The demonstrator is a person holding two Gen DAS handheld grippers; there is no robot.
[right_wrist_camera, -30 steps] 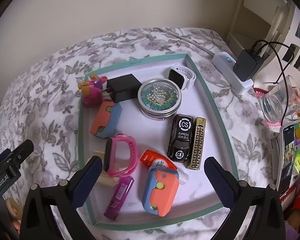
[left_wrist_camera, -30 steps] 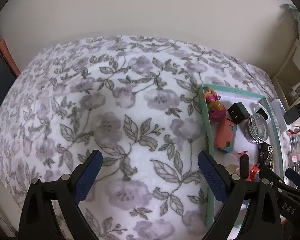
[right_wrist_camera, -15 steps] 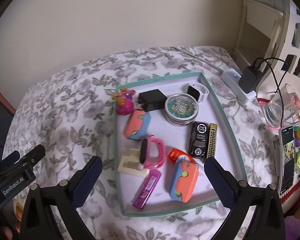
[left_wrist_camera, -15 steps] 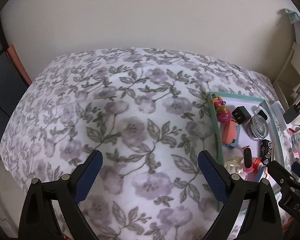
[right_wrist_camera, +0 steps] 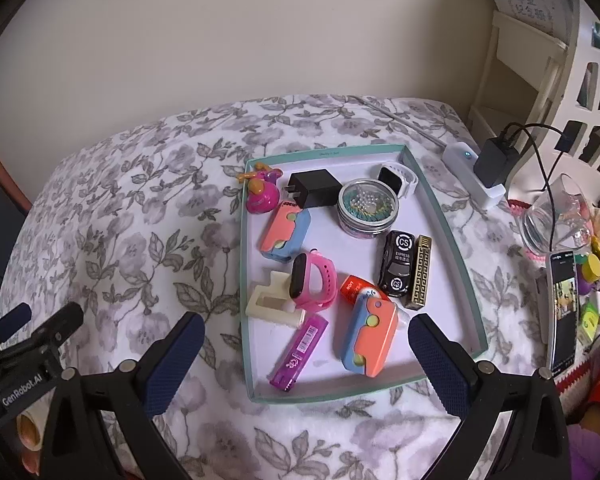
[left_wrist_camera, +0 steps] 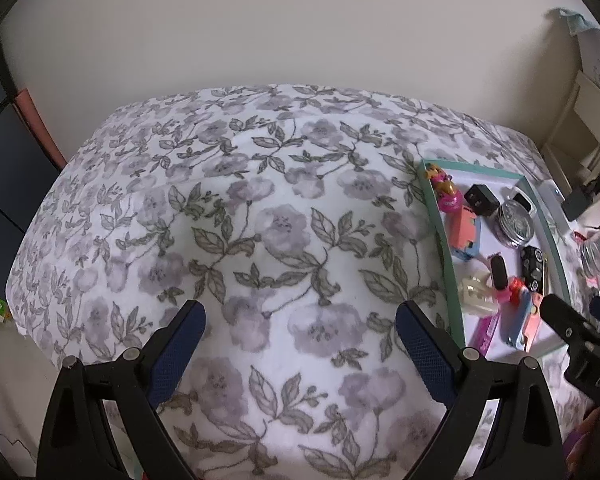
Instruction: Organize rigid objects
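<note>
The tray (right_wrist_camera: pixel 458 256), teal-rimmed with a white floor, lies on a floral blanket (right_wrist_camera: pixel 140 240), at centre in the right wrist view and at 3 o'clock in the left wrist view. Contents, seen from the right wrist camera: black toy car (right_wrist_camera: pixel 398 266) right of centre, roof marked "CS" and "EXPRESS"; gold patterned lighter (right_wrist_camera: pixel 420 276) touching its 3 o'clock side. Round tin (right_wrist_camera: pixel 367 205) with clear lid at 12 o'clock. Black charger (right_wrist_camera: pixel 314 188) at 11 o'clock; pink toy (right_wrist_camera: pixel 263 196) in the far left corner. White watch (right_wrist_camera: pixel 398 178) in the far right corner. Two orange-and-blue cases: one (right_wrist_camera: pixel 286 230) at 10 o'clock, one (right_wrist_camera: pixel 366 338) at 6 o'clock. Pink watch (right_wrist_camera: pixel 314 282) at centre, resting against a cream block (right_wrist_camera: pixel 270 300) at 8 o'clock. Purple tube (right_wrist_camera: pixel 300 354) at 7 o'clock bears a barcode; its print is unreadable. Red item (right_wrist_camera: pixel 356 288) beneath the near case; lettering unreadable.

Right gripper (right_wrist_camera: pixel 306 354): fingers spread wide, empty, above the tray's near edge. Left gripper (left_wrist_camera: pixel 300 336): fingers spread wide, empty, above bare blanket to the left of the tray. Its body in the right wrist view reads "GenRobot.AI".

Outside the tray, at 3 o'clock: white power strip (right_wrist_camera: pixel 474 174) with a black adapter (right_wrist_camera: pixel 496 158) plugged in, glass (right_wrist_camera: pixel 556 216), phone (right_wrist_camera: pixel 564 308) with its screen lit.
</note>
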